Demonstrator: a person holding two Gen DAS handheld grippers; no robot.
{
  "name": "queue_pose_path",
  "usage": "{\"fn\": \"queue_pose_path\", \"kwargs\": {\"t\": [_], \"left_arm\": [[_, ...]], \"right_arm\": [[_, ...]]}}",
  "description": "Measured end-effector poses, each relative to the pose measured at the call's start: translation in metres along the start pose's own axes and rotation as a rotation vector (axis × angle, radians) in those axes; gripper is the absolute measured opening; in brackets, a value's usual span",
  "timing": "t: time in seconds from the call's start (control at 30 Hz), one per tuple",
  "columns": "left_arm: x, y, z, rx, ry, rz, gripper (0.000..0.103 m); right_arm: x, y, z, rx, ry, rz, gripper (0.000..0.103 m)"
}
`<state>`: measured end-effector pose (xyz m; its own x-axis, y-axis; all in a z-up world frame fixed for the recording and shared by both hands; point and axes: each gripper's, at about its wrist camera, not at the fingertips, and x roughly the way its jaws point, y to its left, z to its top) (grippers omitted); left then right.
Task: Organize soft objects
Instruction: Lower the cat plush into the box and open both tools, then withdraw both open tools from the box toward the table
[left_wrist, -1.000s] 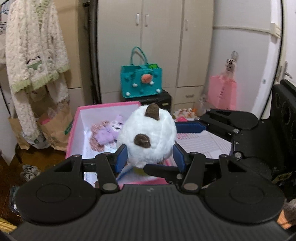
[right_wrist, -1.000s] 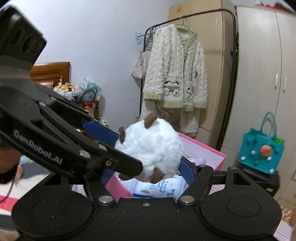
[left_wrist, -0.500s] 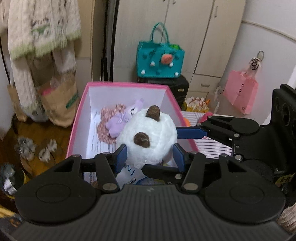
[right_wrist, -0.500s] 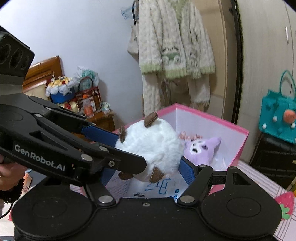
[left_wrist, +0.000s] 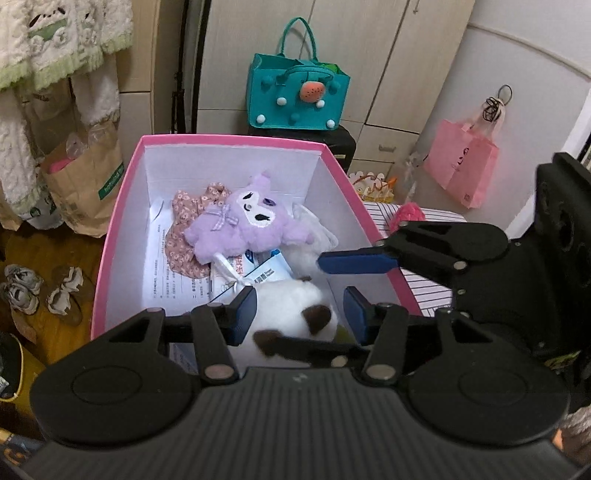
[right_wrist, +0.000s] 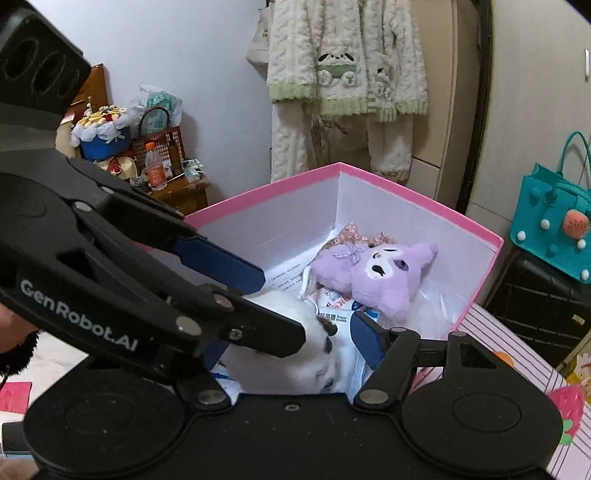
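The white round plush (left_wrist: 291, 314), with brown ear patches, sits low inside the pink box (left_wrist: 122, 206), at the near end, on top of printed packets and papers. It lies directly ahead of both tools, between the fingers of each. Being round, it shows no clear long axis.

Left gripper (left_wrist: 299, 314): jaws part open. The left blue pad touches the plush's flank; a narrow gap shows at the right pad, so a firm grip cannot be confirmed from this view. Treat the plush as between the jaws, not clamped.

Right gripper (right_wrist: 295, 334): jaws closing, with the plush between them. Its left finger is hidden behind the left gripper's arm, which crosses the right wrist view. The visible right pad (right_wrist: 365, 341) stands just beside the plush against a packet, apparently without pressing on it. Whether the hidden pad bears on the plush cannot be told.

Both tools approach from the near rim, angled downward, crossing over the plush. Neither is clearly nearer.

Further in, a purple plush (left_wrist: 251, 221) lies face up toward the far wall, partly over a floral fabric item (left_wrist: 184, 236). The white plush is near it but apart.

Judgement: the deposit is nearly complete. The coming move calls for widening both jaws and withdrawing up and back over the near rim.
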<state>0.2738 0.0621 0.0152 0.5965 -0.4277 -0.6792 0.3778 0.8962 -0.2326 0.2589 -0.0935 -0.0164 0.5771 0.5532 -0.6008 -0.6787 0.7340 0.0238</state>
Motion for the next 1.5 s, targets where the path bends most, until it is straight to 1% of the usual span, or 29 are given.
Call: {"fn": "queue_pose_path", "kwargs": {"t": [0.07, 0.1, 0.2, 0.27, 0.37, 0.47, 0.57, 0.67, 0.87, 1.07, 1.2, 1.3, 1.37, 1.5], "left_arm": [[-0.004, 0.001, -0.002, -0.005, -0.011, 0.012, 0.050], [-0.008, 0.001, -0.003, -0.004, -0.022, 0.020, 0.052], [-0.029, -0.002, -0.005, 0.012, -0.057, 0.033, 0.054], [-0.045, -0.007, -0.005, 0.037, -0.079, 0.039, 0.054], [-0.067, -0.018, -0.006, 0.089, -0.091, 0.069, 0.058], [-0.087, -0.028, -0.007, 0.127, -0.079, 0.077, 0.060], [-0.104, -0.038, -0.011, 0.144, -0.061, 0.060, 0.062], [-0.119, -0.051, -0.018, 0.159, -0.039, 0.024, 0.064], [-0.143, -0.074, -0.036, 0.202, -0.028, 0.016, 0.065], [-0.152, -0.098, -0.049, 0.260, 0.019, -0.001, 0.066], [-0.149, -0.112, -0.057, 0.298, 0.037, -0.010, 0.066], [-0.137, -0.118, -0.064, 0.297, 0.065, -0.058, 0.066], [-0.125, -0.123, -0.071, 0.289, 0.098, -0.087, 0.066], [-0.102, -0.134, -0.078, 0.289, 0.128, -0.103, 0.066]], "right_arm": [[-0.006, -0.002, 0.000, 0.014, -0.011, -0.016, 0.074], [-0.011, -0.003, 0.000, 0.021, -0.012, -0.023, 0.074], [-0.027, -0.006, -0.003, 0.061, -0.014, -0.026, 0.075], [-0.041, -0.007, -0.004, 0.092, -0.016, -0.025, 0.075], [-0.063, -0.005, -0.005, 0.121, -0.021, -0.034, 0.075], [-0.084, -0.002, -0.005, 0.140, -0.022, -0.036, 0.075], [-0.107, 0.005, -0.005, 0.149, -0.024, -0.035, 0.075], [-0.128, 0.012, -0.008, 0.152, -0.029, -0.032, 0.075], [-0.164, 0.020, -0.021, 0.162, -0.041, -0.043, 0.075], [-0.190, 0.025, -0.042, 0.153, -0.024, -0.090, 0.076], [-0.201, 0.022, -0.063, 0.141, -0.015, -0.157, 0.076], [-0.206, 0.014, -0.079, 0.171, -0.003, -0.158, 0.076], [-0.209, 0.010, -0.088, 0.175, 0.006, -0.167, 0.076], [-0.214, -0.001, -0.103, 0.191, 0.017, -0.179, 0.076]]}}
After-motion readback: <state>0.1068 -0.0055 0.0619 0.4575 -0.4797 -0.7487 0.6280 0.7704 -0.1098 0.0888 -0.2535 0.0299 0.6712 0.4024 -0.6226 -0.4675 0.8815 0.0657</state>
